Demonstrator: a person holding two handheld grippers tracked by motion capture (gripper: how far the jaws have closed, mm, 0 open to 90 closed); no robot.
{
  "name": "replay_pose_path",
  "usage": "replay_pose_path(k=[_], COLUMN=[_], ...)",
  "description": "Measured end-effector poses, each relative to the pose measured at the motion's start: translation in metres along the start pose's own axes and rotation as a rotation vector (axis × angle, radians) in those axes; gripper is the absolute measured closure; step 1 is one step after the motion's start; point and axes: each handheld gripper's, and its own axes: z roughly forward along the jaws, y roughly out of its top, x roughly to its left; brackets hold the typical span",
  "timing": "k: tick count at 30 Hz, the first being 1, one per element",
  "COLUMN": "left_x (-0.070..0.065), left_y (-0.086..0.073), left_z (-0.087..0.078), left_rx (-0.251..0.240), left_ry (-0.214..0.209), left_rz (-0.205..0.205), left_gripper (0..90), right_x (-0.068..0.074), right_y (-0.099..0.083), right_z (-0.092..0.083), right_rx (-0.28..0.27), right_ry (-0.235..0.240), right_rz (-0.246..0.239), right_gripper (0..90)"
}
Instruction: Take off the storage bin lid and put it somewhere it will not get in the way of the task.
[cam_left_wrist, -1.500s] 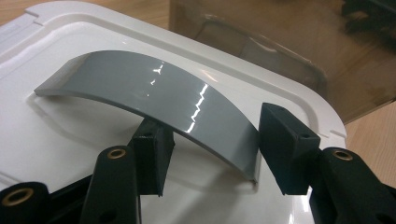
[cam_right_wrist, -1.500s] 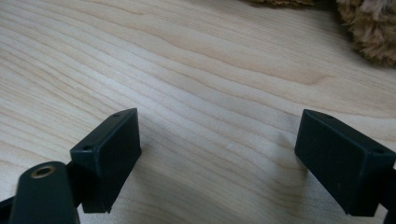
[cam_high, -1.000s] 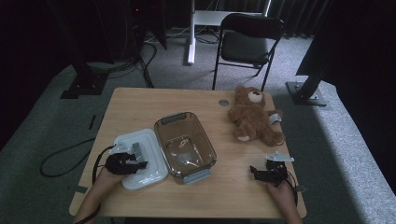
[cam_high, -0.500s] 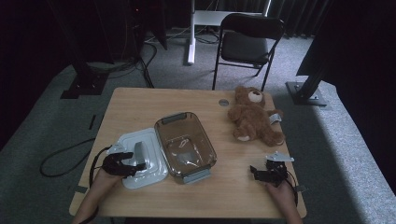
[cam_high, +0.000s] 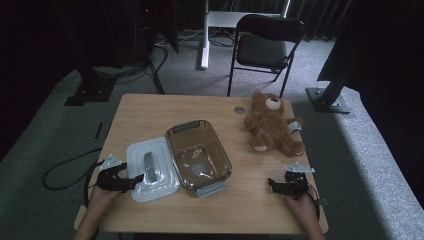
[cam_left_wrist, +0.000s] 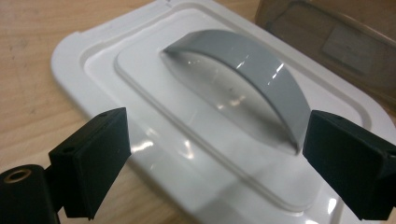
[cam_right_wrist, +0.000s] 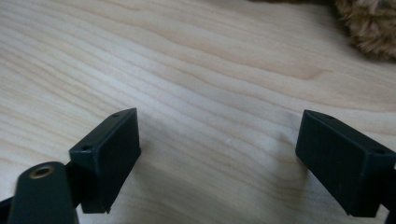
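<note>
The white lid (cam_high: 151, 171) lay flat on the wooden table (cam_high: 165, 112), near the front left part of the top, with its right edge just beside or touching the clear brown container (cam_high: 198, 154); contact between the two could not be confirmed from the high view. The lid carried a grey arched handle (cam_left_wrist: 243, 70) running along its raised centre panel. The left gripper (cam_high: 131, 181) rested at the lid's near left corner, held by the person's left hand (cam_high: 102, 194). In the left gripper view, its jaws stood wide apart, one over the lid's rim at the left and one beyond the end of the handle at the right; the handle lay ahead of the gap and the pads (cam_left_wrist: 93, 158) pressed on nothing. The jaws had just been opening, and no part of the lid was clamped between them. The container stood open on the table, tilted slightly from the table's edges, with a pale item inside that was too dim to identify. The right gripper (cam_high: 274, 186) rested near the front right corner of the table, well apart from lid and container, pointing left. In the right gripper view, its jaws were spread wide over bare wood and held nothing. A brown teddy bear (cam_high: 270, 125) lay toward the back right of the table, with its fur showing at the upper right corner of the right gripper view. A small round disc (cam_high: 239, 109) sat just left of the bear's head. A dark folding chair (cam_high: 270, 42) stood on the carpet beyond the table.
</note>
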Motion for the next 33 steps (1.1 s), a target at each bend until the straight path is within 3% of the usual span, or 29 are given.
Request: replay_pose_path(k=[5, 11, 12, 16, 20, 24, 33], left_x=[-0.001, 0.005, 0.006, 0.007, 0.009, 0.011, 0.01], left_y=[-0.004, -0.012, -0.014, -0.02, -0.025, -0.027, -0.029], left_z=[-0.01, -0.015, -0.014, -0.013, -0.012, -0.011, -0.009], left_rx=[-0.045, -0.029, -0.017, 0.019, 0.025, 0.041, 0.058], left_ry=[0.074, 0.1, 0.101, 0.131, 0.152, 0.168, 0.191], left_rz=[-0.01, -0.047, -0.055, -0.071, -0.093, -0.116, -0.101], left_gripper=[8.5, 8.0, 0.0, 0.5, 0.6, 0.6, 0.6], right_x=[0.0, -0.003, -0.003, -0.005, -0.014, -0.021, -0.035], right_y=[0.001, 0.008, 0.01, 0.024, 0.041, 0.059, 0.094], right_z=[-0.002, -0.012, -0.015, -0.026, -0.036, -0.041, -0.038], right_rx=[0.025, 0.02, 0.009, -0.039, -0.085, -0.101, -0.152], right_ry=[-0.005, 0.022, 0.015, 0.007, -0.008, -0.032, -0.044], right_rz=[0.004, 0.043, 0.041, 0.052, 0.092, 0.114, 0.164], right_gripper=[11.0, 11.1, 11.4, 11.4, 11.4, 11.4, 11.4])
